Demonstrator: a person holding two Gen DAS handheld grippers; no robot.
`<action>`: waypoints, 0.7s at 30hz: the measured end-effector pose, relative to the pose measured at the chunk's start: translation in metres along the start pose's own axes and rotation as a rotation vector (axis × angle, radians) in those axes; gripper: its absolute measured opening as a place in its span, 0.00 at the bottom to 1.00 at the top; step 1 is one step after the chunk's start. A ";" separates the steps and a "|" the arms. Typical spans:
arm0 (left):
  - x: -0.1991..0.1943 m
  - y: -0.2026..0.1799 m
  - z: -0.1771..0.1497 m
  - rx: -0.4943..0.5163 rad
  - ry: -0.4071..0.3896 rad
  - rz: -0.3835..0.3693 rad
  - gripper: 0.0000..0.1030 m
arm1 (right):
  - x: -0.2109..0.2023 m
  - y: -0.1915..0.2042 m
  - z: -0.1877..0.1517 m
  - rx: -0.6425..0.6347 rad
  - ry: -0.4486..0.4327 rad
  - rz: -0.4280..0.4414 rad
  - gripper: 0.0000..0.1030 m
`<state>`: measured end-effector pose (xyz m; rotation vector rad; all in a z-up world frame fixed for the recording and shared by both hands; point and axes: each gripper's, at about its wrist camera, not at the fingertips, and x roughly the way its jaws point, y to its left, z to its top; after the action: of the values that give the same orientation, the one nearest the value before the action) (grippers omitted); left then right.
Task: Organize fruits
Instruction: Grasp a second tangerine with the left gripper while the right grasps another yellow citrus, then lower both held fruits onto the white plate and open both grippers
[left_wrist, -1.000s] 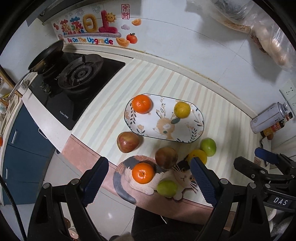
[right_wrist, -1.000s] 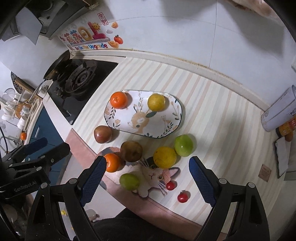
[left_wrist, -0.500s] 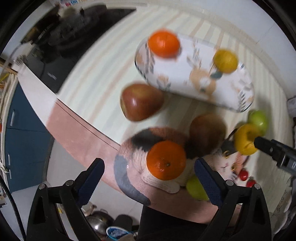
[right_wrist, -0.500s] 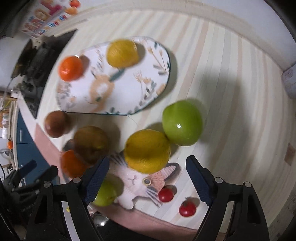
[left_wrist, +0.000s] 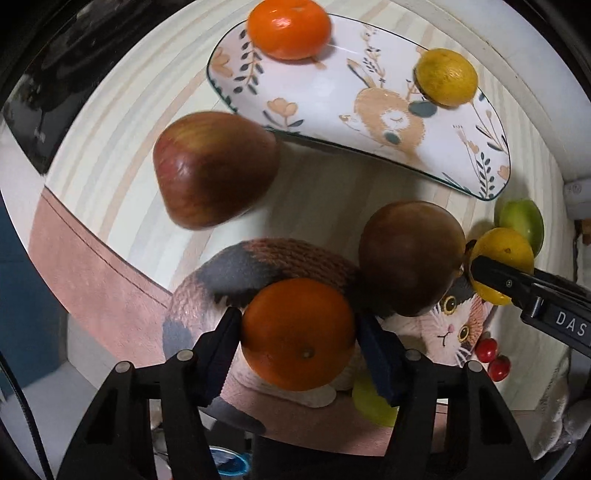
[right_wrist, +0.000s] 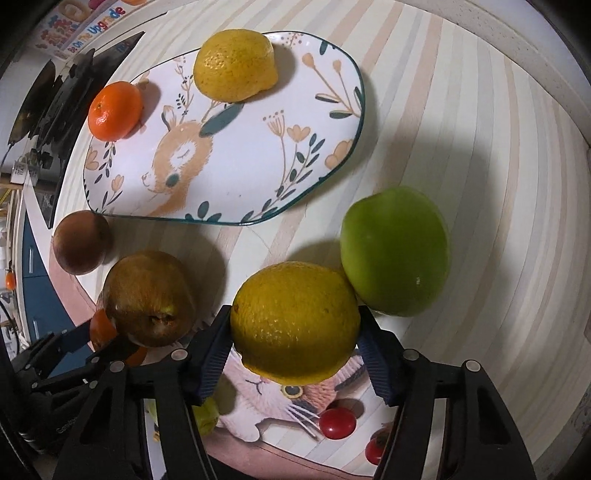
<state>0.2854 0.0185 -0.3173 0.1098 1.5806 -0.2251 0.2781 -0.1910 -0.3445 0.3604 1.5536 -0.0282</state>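
My left gripper (left_wrist: 298, 334) is shut on an orange (left_wrist: 297, 332) over the cat-shaped mat (left_wrist: 448, 325). My right gripper (right_wrist: 293, 338) is shut on a yellow lemon (right_wrist: 295, 319) at the mat's edge; it also shows in the left wrist view (left_wrist: 504, 254). The flowered oval plate (right_wrist: 236, 162) holds a second orange (right_wrist: 115, 110) and a second lemon (right_wrist: 234, 70). A brown pear (right_wrist: 149, 299), a red apple (left_wrist: 214, 170), a green apple (right_wrist: 395, 251) and a small green fruit (left_wrist: 371, 400) lie around the mat.
Two cherry tomatoes (right_wrist: 337, 422) lie by the mat near the counter's front edge. The black gas hob (right_wrist: 55, 96) is at the far left. The striped counter (right_wrist: 480, 184) stretches to the right of the plate.
Both grippers came down toward the fruit and closed: the left on the orange, the right on the lemon.
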 end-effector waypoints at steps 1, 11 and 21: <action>-0.001 -0.001 -0.001 0.005 -0.001 0.009 0.58 | -0.003 0.000 -0.001 0.003 -0.004 0.009 0.65; -0.095 -0.004 0.027 0.018 -0.139 -0.087 0.58 | -0.084 0.015 0.015 0.000 -0.157 0.132 0.65; -0.072 0.035 0.134 -0.035 -0.122 -0.015 0.58 | -0.029 0.075 0.078 -0.032 -0.116 0.165 0.65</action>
<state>0.4250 0.0290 -0.2495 0.0557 1.4642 -0.2115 0.3710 -0.1451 -0.3022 0.4531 1.4040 0.1022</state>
